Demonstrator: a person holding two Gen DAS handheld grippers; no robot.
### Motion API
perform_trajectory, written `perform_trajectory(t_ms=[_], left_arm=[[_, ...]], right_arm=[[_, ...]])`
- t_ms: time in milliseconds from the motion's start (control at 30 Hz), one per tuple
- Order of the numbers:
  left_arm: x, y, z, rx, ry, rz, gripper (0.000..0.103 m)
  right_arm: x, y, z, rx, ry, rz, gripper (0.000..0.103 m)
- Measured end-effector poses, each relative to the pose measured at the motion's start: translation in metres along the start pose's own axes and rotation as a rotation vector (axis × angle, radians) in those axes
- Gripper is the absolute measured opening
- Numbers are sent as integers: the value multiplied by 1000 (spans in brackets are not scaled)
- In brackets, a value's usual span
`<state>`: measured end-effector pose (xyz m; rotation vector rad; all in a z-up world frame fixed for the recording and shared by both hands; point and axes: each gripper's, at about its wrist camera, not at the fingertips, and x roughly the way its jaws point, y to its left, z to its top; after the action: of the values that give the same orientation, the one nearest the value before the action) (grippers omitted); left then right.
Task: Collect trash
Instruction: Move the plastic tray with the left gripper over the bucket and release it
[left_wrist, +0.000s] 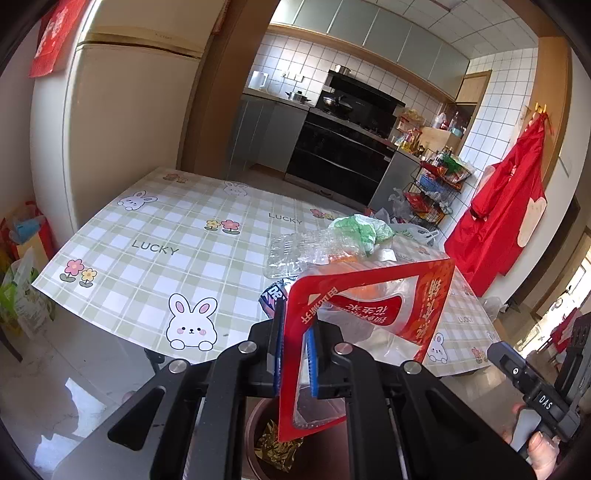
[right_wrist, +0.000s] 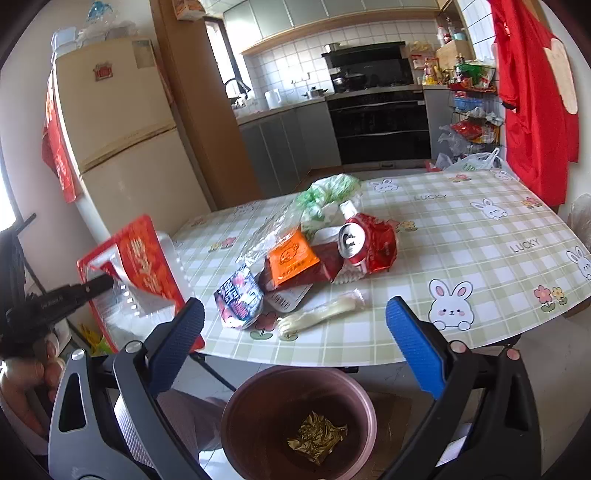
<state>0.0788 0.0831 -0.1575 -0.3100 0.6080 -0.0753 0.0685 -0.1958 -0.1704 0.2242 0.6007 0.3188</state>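
Both wrist views look from just off the tabletop's (left_wrist: 155, 236) near edge toward the kitchen, sharing the trash pile (right_wrist: 314, 251) and bin (right_wrist: 258, 398) below.

Sunlit tiled kitchen (left_wrist: 491, 110): cream fridge (right_wrist: 122, 147), black oven (right_wrist: 380, 125), grey cabinets (right_wrist: 284, 144).

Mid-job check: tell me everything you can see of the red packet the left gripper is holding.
The red packet is a flat, glossy plastic pouch with a red border, pale Chinese lettering and a clear window; it looks empty and slightly creased. The left gripper is shut on one edge, holding it off the table, tilted. Its lower corner hangs above the brown bin, which holds a crumpled gold wrapper.
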Motion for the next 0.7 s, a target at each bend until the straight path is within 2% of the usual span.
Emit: perform_trajectory(t_ms=[400,667,700], left_arm=[[41,-43,-29,97,155,-50,11],[63,-60,-45,112,229,-77,11],[64,-61,-46,113,237,-95,18]], right_arm=[[-2,-23,-2,64,-11,-5,97],[-1,-42,-5,115,-9,3,97],[-2,-43,-5,120,-10,2,97]])
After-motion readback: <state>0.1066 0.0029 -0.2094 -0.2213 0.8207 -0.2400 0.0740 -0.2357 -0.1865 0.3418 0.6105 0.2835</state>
